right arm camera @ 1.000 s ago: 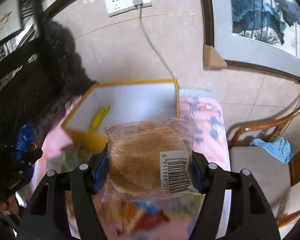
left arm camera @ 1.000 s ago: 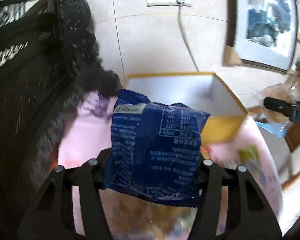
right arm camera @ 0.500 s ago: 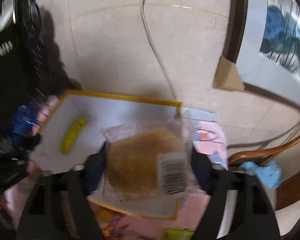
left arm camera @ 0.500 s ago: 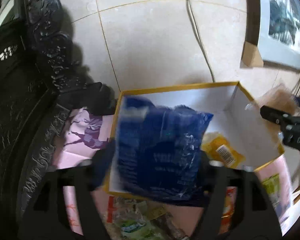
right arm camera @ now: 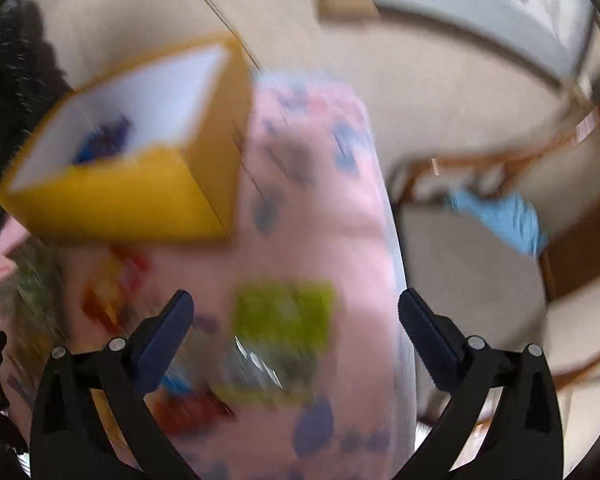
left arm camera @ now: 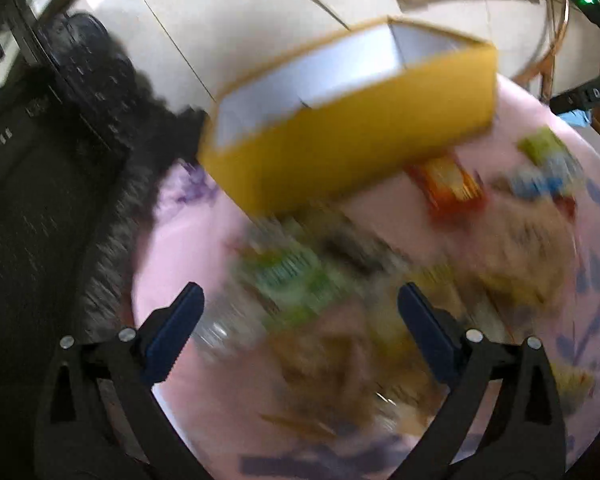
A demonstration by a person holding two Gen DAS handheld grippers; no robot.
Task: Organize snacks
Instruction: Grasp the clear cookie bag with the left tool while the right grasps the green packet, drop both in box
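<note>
Both packets are gone from the claws! The left gripper and right gripper gape wide with nothing between their fingers, where a second ago each carried a snack. The yellow box sits upper centre of the left view; in the right view a blue packet shows inside it, upper left. So two snacks look delivered. More snacks lie on the pink cloth mid-frame, but motion blur smears them, so kinds and count can't be told.
</note>
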